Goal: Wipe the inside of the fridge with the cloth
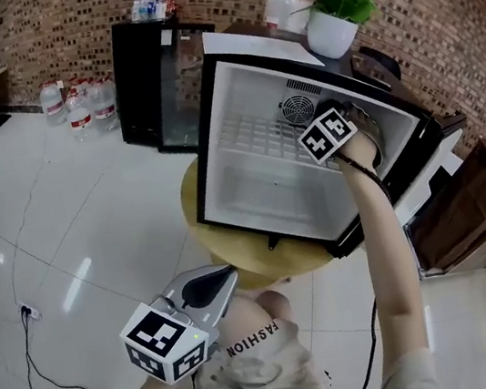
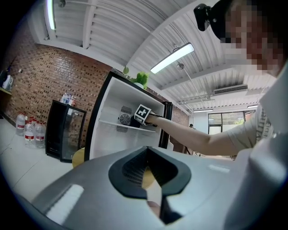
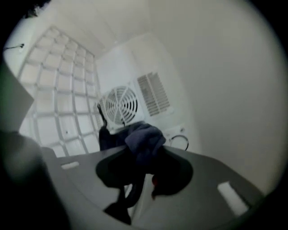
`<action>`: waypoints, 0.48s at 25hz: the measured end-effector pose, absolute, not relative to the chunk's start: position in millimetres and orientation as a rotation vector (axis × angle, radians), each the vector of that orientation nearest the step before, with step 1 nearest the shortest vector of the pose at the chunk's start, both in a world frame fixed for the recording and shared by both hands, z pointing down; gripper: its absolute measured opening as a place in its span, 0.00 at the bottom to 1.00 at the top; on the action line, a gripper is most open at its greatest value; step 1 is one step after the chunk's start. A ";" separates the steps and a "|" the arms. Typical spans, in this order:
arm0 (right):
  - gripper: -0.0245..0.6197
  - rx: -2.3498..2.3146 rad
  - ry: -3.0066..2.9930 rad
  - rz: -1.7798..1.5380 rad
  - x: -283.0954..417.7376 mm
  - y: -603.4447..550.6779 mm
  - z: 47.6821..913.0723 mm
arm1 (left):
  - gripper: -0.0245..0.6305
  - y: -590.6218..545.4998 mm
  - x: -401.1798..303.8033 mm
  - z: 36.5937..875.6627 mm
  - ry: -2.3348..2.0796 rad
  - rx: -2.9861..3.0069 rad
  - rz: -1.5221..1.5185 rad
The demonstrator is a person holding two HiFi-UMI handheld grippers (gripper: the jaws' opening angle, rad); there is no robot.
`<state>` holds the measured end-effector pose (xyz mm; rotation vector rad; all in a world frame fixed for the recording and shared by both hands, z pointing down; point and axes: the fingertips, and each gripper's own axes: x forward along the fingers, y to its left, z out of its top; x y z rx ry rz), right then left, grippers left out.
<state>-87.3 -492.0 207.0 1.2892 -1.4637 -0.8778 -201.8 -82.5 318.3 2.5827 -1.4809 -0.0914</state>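
Dark blue cloth [image 3: 143, 139] sits inside the open fridge [image 1: 219, 161], bunched just in front of the round fan [image 3: 118, 106] on the back wall, beside the wire shelf [image 3: 54, 90]. Right gripper [image 3: 146, 173] jaws pinch the cloth. Fridge stands on a round yellow table [image 1: 237, 268]. Left gripper [image 1: 225, 280] hangs low outside the fridge, well apart from it, jaws pressed together and empty.
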 end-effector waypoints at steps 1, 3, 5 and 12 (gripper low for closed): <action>0.21 1.288 -1.554 -0.926 -104.9 -479.2 199.0 | 0.04 -83.3 -202.0 319.8 -1.482 2.577 -0.091; 0.21 1.290 -1.781 -1.009 -146.4 -453.7 177.8 | 0.04 -86.4 -201.7 323.1 -1.481 2.569 -0.087; 0.21 1.272 -2.011 -1.059 -193.5 -435.1 158.7 | 0.04 -88.6 -200.9 325.9 -1.477 2.562 -0.087; 0.22 1.338 -2.191 -1.199 -295.0 -443.0 129.6 | 0.04 -86.5 -200.1 328.7 -1.470 2.567 -0.086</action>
